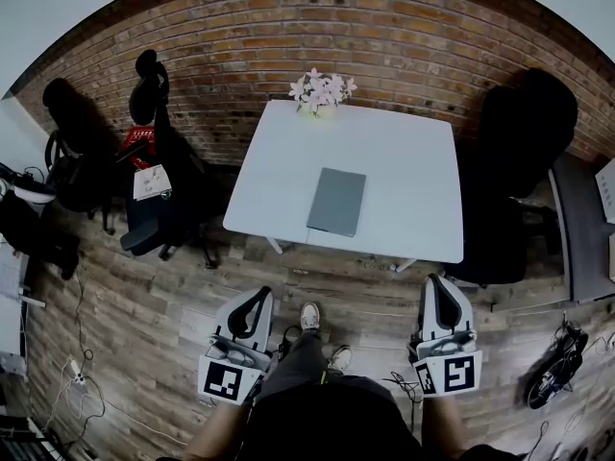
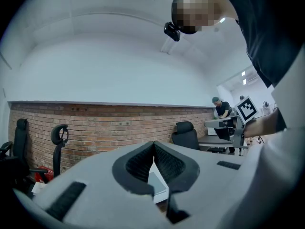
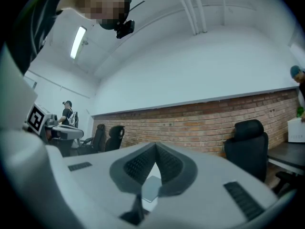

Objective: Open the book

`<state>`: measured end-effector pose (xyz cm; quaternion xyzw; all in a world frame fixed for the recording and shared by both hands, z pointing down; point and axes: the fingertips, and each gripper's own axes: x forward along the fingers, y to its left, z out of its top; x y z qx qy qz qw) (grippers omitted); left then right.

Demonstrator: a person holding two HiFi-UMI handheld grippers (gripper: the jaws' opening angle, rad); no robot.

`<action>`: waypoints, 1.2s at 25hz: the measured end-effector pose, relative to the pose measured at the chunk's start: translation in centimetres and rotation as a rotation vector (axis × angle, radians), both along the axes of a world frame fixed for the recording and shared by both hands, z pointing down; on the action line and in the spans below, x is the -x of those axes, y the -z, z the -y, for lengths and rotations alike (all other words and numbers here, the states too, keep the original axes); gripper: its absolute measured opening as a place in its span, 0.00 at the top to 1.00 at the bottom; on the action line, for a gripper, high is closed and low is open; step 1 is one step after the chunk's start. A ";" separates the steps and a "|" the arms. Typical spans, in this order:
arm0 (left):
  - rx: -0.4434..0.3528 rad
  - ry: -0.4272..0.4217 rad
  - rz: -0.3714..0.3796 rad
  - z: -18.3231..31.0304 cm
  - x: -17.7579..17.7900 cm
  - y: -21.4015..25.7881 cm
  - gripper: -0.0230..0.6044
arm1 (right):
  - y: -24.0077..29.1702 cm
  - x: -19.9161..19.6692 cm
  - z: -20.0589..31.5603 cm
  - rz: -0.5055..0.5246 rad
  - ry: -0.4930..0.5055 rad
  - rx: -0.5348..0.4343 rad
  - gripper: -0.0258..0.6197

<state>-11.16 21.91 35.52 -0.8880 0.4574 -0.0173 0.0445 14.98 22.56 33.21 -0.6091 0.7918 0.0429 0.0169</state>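
A closed grey book (image 1: 337, 201) lies flat near the front edge of a white table (image 1: 413, 181). My left gripper (image 1: 262, 295) hangs over the floor short of the table, left of the book, its jaws shut with nothing between them. My right gripper (image 1: 434, 281) is held at the same distance on the right, jaws likewise shut and empty. In the left gripper view the book (image 2: 157, 183) shows as a sliver through the gap under the closed jaws (image 2: 153, 149). The right gripper view shows the book (image 3: 150, 190) the same way below its jaws (image 3: 155, 151).
A pot of pale flowers (image 1: 321, 91) stands at the table's far edge against a brick wall (image 1: 384, 36). Black office chairs (image 1: 154, 152) stand left, another chair (image 1: 519, 161) right. A desk (image 1: 577, 229) sits far right. Cables (image 1: 77, 373) lie on the wooden floor.
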 end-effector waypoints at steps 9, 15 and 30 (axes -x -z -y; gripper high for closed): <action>0.020 -0.082 -0.028 8.4 -2.1 -1.8 0.92 | -0.9 -0.6 5.8 -0.031 -0.058 0.038 0.94; 0.032 -0.127 -0.021 16.5 -2.0 -2.3 0.92 | 0.3 1.2 13.9 -0.064 -0.055 0.034 0.94; 0.118 -0.312 -0.009 28.8 -5.0 -5.0 0.92 | 0.4 1.1 23.4 -0.075 -0.149 0.090 0.94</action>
